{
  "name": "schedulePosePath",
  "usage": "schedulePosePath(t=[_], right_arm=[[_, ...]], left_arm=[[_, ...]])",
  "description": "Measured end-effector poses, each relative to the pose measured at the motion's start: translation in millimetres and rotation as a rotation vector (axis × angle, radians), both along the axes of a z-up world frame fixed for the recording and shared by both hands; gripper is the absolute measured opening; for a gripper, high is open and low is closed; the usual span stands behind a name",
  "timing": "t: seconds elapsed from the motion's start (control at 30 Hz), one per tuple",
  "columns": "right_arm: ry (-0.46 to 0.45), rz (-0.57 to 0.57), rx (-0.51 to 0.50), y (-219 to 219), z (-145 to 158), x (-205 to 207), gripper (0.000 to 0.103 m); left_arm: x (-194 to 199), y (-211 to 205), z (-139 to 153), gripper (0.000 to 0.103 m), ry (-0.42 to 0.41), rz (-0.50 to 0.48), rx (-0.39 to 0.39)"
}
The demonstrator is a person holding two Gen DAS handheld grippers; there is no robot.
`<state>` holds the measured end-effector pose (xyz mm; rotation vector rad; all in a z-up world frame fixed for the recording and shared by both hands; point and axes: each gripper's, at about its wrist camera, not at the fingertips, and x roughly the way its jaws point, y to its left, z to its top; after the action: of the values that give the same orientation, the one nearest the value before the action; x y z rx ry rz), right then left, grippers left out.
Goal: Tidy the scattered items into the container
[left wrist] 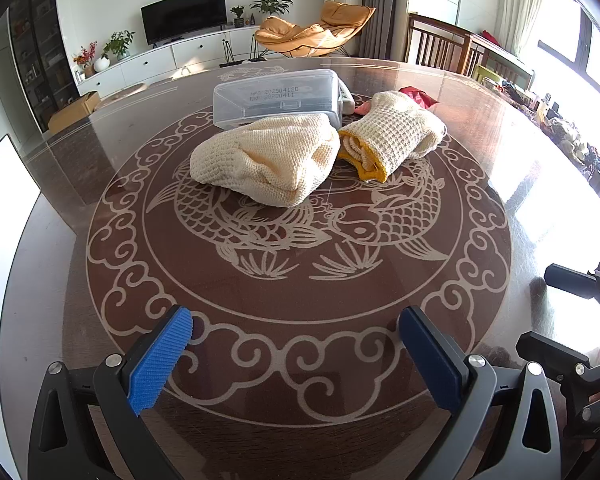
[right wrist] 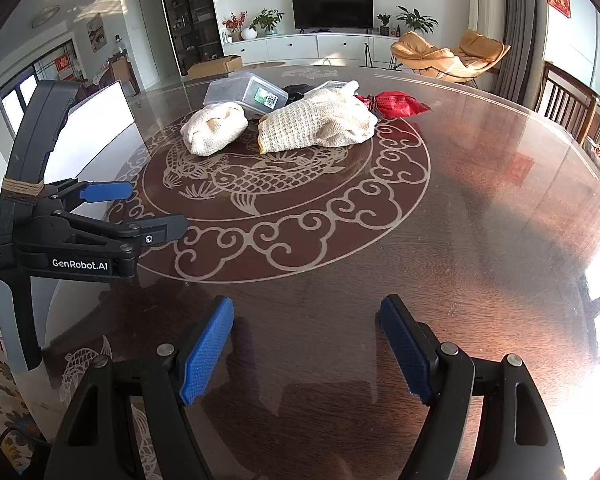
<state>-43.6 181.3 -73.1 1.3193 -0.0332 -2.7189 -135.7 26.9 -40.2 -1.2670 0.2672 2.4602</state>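
Hovering above the table (left wrist: pixel 100 160), both grippers' fingers (left wrist: pixel 160 356) (right wrist: pixel 206 354) gape empty (cloths (left wrist: pixel 268 156) untouched).

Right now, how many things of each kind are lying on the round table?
Cloths: 2, a cream cloth and a yellow-edged cloth
Clear boxes: 1, the box
Red wrappers: 1, the wrapper
Total: 4, not counting a dark thing and a white thing half hidden behind the cloths.
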Motion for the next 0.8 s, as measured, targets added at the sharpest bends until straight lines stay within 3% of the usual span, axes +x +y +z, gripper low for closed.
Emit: schedulePosePath(t=[0.8], right_arm=[[0.002,0.0,-0.01,0.8,1.0,0.6,0.077]], left_arm=[[-0.1,0.0,-0.1,0.103,0.0,0.0,0.0]])
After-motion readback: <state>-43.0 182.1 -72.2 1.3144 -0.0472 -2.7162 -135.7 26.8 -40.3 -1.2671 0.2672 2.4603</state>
